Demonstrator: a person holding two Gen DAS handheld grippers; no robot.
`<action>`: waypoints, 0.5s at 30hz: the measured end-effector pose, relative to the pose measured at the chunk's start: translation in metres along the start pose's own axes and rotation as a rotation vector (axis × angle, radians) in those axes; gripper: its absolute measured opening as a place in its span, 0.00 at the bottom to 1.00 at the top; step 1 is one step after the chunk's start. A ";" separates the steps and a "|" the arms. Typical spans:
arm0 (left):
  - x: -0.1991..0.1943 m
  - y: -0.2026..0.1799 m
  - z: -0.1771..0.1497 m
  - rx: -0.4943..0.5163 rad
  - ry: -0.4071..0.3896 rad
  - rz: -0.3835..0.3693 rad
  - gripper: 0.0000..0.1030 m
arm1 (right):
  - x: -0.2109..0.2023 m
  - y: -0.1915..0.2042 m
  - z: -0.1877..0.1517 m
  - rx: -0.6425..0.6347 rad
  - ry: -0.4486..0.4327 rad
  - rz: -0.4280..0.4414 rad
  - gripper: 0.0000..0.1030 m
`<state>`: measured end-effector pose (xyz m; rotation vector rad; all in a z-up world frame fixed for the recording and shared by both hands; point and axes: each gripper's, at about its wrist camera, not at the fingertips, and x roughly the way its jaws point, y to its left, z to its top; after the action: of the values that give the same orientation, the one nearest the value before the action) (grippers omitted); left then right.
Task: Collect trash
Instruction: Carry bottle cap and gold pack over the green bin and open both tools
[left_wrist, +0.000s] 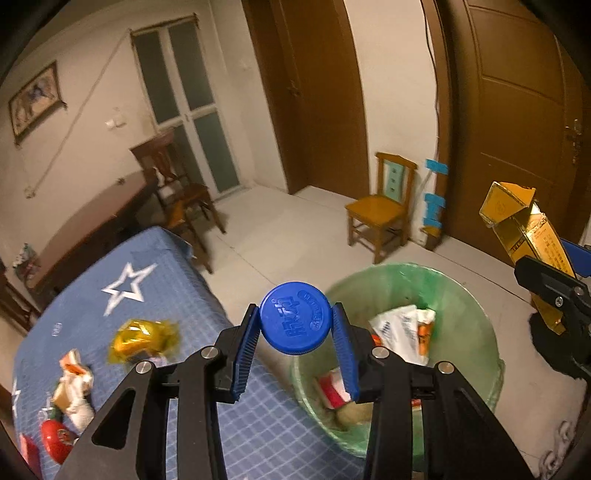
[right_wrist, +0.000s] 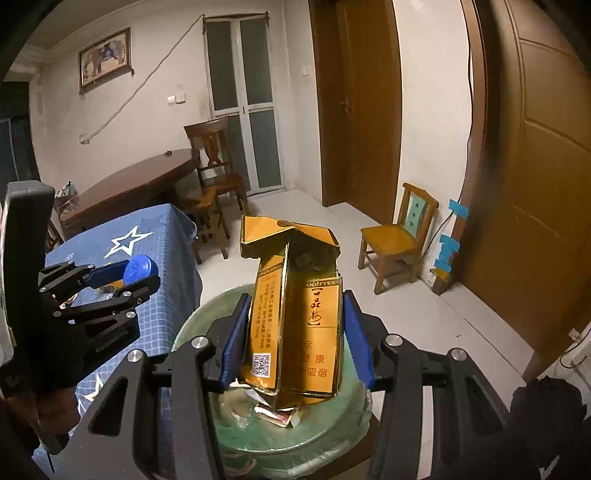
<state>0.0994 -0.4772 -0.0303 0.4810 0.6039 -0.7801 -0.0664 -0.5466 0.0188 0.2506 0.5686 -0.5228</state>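
My left gripper (left_wrist: 295, 332) is shut on a blue bottle cap (left_wrist: 294, 317), held in the air between the table edge and the green-lined trash bin (left_wrist: 476, 314). My right gripper (right_wrist: 295, 332) is shut on a crushed gold cigarette carton (right_wrist: 295, 314), held directly above the bin (right_wrist: 207, 310). The carton also shows at the right of the left wrist view (left_wrist: 524, 229). The left gripper with the cap shows at the left of the right wrist view (right_wrist: 136, 273). Wrappers and paper lie inside the bin (left_wrist: 406, 332).
A table with a blue star cloth (left_wrist: 122, 288) stands left of the bin, with a gold wrapper (left_wrist: 142, 338), crumpled paper (left_wrist: 74, 387) and a red item (left_wrist: 55, 439) on it. A small yellow chair (left_wrist: 384, 206), a dark wooden table with chairs (right_wrist: 147, 184) and brown doors stand behind.
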 end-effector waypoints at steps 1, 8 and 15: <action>0.004 0.000 -0.002 0.001 0.005 -0.017 0.40 | 0.001 -0.001 -0.001 0.001 0.003 -0.001 0.46; 0.016 -0.002 -0.013 0.000 0.018 -0.106 0.40 | 0.006 -0.007 -0.008 0.025 0.041 0.012 0.46; 0.022 0.009 -0.013 -0.010 0.027 -0.177 0.40 | 0.010 -0.006 -0.005 0.030 0.056 0.035 0.46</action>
<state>0.1145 -0.4750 -0.0523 0.4333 0.6819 -0.9392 -0.0653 -0.5540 0.0083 0.3037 0.6104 -0.4920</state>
